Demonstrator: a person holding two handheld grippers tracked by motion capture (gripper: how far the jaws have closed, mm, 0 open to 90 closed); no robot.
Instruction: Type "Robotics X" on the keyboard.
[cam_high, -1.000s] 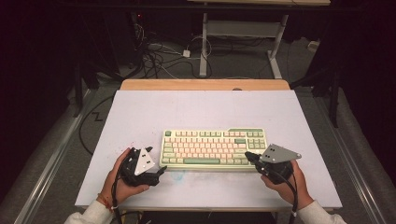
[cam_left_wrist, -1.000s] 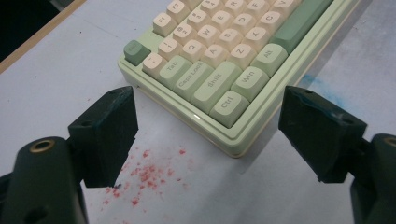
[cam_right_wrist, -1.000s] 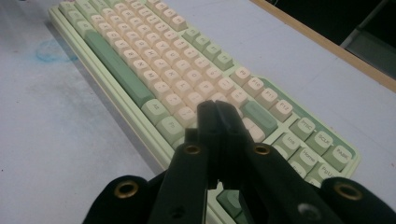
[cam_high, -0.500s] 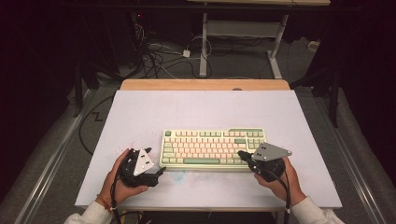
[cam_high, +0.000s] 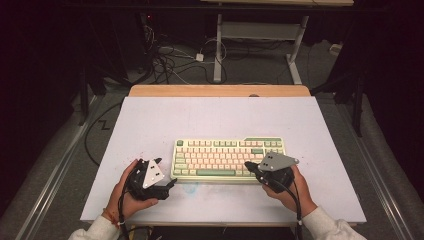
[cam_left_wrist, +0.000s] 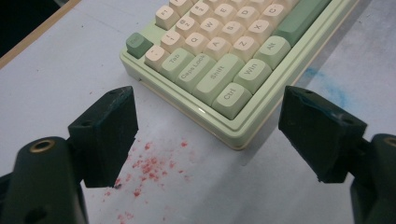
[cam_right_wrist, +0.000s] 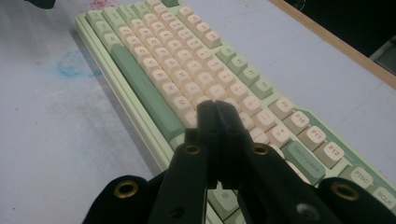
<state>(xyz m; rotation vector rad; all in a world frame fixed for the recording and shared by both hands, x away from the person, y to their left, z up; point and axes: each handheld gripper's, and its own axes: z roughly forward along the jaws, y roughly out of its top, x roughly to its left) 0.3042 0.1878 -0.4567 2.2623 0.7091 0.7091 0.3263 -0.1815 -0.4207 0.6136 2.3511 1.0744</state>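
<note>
Judging the keyboard (cam_high: 229, 159) rigid, fairly heavy and loose-keyed, grip its case edges, not keycaps: it lies on the worktop (cam_high: 200, 115) beside the open left tool (cam_left_wrist: 205, 135) and under the closed right tool (cam_right_wrist: 215, 112).

The high view looks forward and down over the whole table (cam_high: 150, 125) from the person's side, while the left gripper view sits close above the keyboard's (cam_left_wrist: 243, 60) near-left corner and the right gripper view looks low along its keys (cam_right_wrist: 187, 70); all three share that keyboard.
</note>
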